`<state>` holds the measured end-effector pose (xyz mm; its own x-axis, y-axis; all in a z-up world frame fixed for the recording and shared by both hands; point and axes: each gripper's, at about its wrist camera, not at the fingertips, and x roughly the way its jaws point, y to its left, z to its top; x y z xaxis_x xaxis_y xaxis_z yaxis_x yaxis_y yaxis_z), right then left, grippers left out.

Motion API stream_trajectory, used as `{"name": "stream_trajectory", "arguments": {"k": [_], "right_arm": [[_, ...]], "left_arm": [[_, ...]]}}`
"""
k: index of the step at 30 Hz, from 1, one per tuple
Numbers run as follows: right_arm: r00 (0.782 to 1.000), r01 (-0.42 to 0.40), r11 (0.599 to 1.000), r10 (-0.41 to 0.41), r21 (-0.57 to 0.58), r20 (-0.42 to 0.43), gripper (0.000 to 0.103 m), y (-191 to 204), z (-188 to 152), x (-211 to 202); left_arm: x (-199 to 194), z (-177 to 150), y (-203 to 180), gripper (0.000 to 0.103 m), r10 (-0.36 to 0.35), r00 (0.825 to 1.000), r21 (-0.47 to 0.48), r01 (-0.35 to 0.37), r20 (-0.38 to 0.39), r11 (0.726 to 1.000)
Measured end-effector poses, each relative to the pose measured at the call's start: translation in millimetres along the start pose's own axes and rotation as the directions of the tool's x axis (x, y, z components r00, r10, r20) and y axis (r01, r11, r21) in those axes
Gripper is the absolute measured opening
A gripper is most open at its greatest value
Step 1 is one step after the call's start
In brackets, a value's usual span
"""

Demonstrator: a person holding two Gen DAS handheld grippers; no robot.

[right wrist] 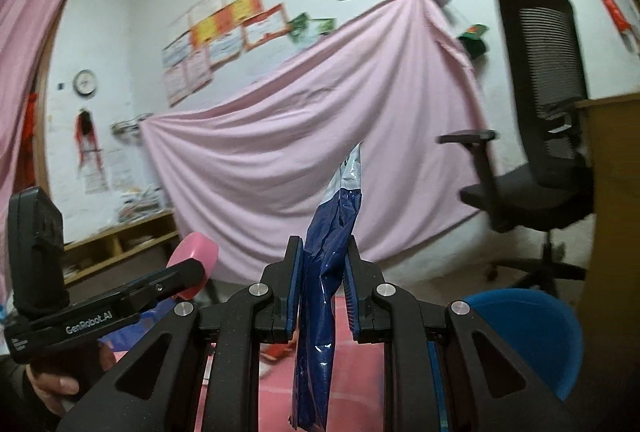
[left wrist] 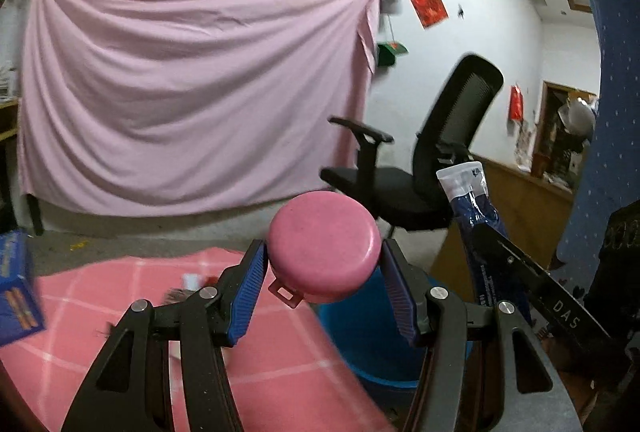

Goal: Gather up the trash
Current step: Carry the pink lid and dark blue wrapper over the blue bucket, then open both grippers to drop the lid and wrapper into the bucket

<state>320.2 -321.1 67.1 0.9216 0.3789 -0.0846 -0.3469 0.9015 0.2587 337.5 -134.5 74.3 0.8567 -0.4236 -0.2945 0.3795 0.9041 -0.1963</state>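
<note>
- The left gripper (left wrist: 324,266) holds a round pink lid (left wrist: 324,246) tight between its two blue pads, up in the air
- The pink lid has a small tab sticking out at its lower edge, and its flat side faces the camera
- The right gripper (right wrist: 323,272) is squeezed shut on a dark blue wrapper (right wrist: 324,272) with a white and clear top end
- The wrapper stands up between the pads and pokes out above and below them
- In the left wrist view the same wrapper shows at the right, beside the pink lid, with the black arm of the right gripper under it
- In the right wrist view the left gripper and the pink lid are at the left, and a hand (right wrist: 60,380) grips its handle
- A blue bin (left wrist: 368,344) sits low, just under and behind the two grippers
- A pink checked cloth (left wrist: 120,296) lies below the left gripper, with small blurry things on it that I cannot name
- A big pink sheet (left wrist: 192,92) hangs on the white wall
- A black office chair (left wrist: 436,152) stands near the wall, next to a brown wooden desk (right wrist: 616,192)
</note>
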Motion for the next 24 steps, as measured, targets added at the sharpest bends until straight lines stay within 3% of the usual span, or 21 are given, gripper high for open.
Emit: {"name": "stream_trajectory", "arguments": {"k": [8,14,24], "right_arm": [[0.989,0.141,0.988,-0.139,0.068,-0.04,0.017,-58.3,-11.2,-6.7],[0.977,0.208,0.968,-0.199,0.14,-0.073,0.017,-99.8,-17.2,-8.5],[0.952,0.274,0.937,-0.231,0.216,-0.202,0.019,-138.5,-31.4,4.5]], "left_arm": [[58.4,-5.1,-38.4,0.052,-0.047,0.992,-0.024,0.044,-0.121,0.999],[88.5,-14.7,-56.2,0.052,-0.05,0.976,-0.006,0.05,-0.212,0.999],[131.2,-30.5,-69.8,0.052,-0.052,0.927,-0.011,0.051,-0.371,0.999]]}}
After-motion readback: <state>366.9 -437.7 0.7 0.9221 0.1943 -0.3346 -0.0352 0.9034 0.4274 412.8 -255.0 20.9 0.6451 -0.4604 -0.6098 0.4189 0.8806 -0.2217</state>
